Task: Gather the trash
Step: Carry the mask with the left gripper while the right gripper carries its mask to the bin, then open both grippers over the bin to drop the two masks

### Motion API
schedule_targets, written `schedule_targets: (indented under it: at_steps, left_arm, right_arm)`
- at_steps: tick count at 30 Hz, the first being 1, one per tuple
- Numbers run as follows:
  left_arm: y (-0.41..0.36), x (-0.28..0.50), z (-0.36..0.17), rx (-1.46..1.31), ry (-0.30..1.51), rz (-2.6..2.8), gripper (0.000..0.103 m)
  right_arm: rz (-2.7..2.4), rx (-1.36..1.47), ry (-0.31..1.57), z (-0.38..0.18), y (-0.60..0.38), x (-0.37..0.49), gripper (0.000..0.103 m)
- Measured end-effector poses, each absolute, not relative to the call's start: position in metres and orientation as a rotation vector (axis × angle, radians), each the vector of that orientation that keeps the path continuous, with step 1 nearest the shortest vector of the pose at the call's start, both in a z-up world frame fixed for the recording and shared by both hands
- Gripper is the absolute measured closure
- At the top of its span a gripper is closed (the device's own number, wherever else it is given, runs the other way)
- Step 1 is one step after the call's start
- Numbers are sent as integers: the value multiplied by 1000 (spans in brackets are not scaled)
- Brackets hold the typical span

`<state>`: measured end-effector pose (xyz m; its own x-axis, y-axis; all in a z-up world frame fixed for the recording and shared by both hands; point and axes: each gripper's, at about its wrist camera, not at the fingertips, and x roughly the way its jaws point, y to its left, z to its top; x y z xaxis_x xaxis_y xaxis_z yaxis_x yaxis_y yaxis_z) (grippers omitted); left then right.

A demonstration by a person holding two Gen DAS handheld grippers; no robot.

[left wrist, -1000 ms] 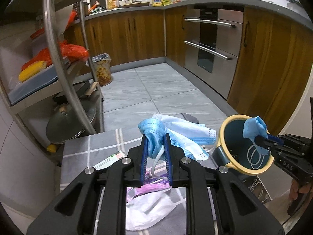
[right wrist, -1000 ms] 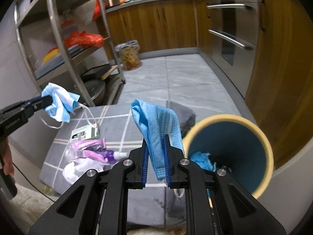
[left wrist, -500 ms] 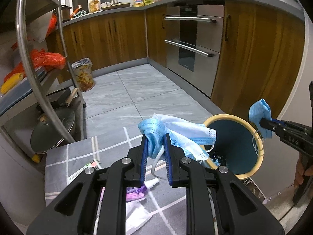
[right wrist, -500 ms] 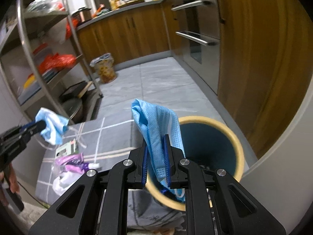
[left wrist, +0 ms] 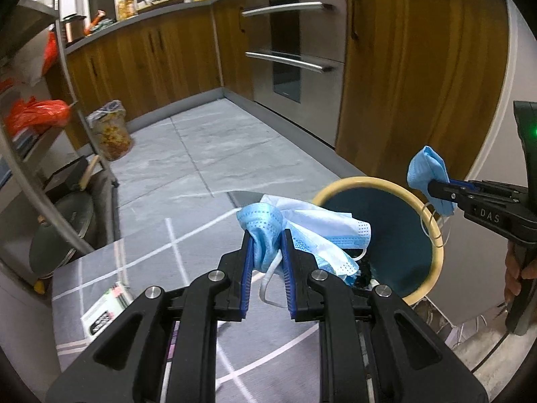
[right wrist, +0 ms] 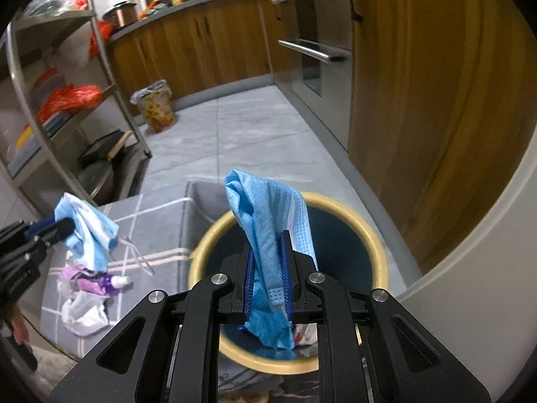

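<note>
My left gripper [left wrist: 267,236] is shut on a crumpled blue and white face mask [left wrist: 315,231], held just left of the teal bin with a yellow rim [left wrist: 433,235]. In the right wrist view my right gripper [right wrist: 267,252] is shut on a second blue mask [right wrist: 265,215], which hangs over the bin's opening [right wrist: 377,252]. Some trash lies inside the bin. The left gripper [right wrist: 63,226] and its mask [right wrist: 94,235] show at the left edge, above the grey mat. A purple wrapper [right wrist: 97,282] and white plastic [right wrist: 84,312] lie on that mat.
A small card [left wrist: 104,309] lies on the grey mat [left wrist: 151,255]. A steel shelf rack [right wrist: 110,77] stands to the left, with a lined waste basket [right wrist: 156,110] on the tiled floor behind. Wooden cabinets and an oven [left wrist: 292,53] run along the right. A white curved wall [right wrist: 470,252] edges the bin.
Both grippers have swung right toward the bin with their masks. The right gripper's mask now hangs over the bin's opening, and the left one's mask sits closer to the rim.
</note>
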<state>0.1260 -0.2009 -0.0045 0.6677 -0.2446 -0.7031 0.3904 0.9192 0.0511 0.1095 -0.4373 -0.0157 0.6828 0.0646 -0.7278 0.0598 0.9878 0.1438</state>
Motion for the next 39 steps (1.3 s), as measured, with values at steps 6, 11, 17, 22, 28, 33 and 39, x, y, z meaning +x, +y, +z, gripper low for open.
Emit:
schedule_targets:
  at_steps: [6,11,17,22,28,33,39]
  left_arm:
    - [-234,135,-26,227,749,-409,86]
    - [-258,142,-53,282,770,-445,86]
    - [-281,152,-82,333,807,-472,86]
    - [-292,157,-94,370,812,-500,85]
    - [-292,157,-98,367,806,-498,84]
    - [-292,155,-95,360,796,-496,80]
    - [-283,151,-85,353,777,-491,72]
  right_arm:
    - [-14,172,868,-32,-454,111,87]
    - [-24,194,924,-50,-465,119,87]
    - [-36,205,994,-68,-466,131,87]
    - [-33,166,1026,-75,-459,140,87]
    - [-76,182,1027,-76,-466,141,74]
    - [-99,199,1005,-72,-472,139,58]
    - [-105,175,955,-63,-468,136,38]
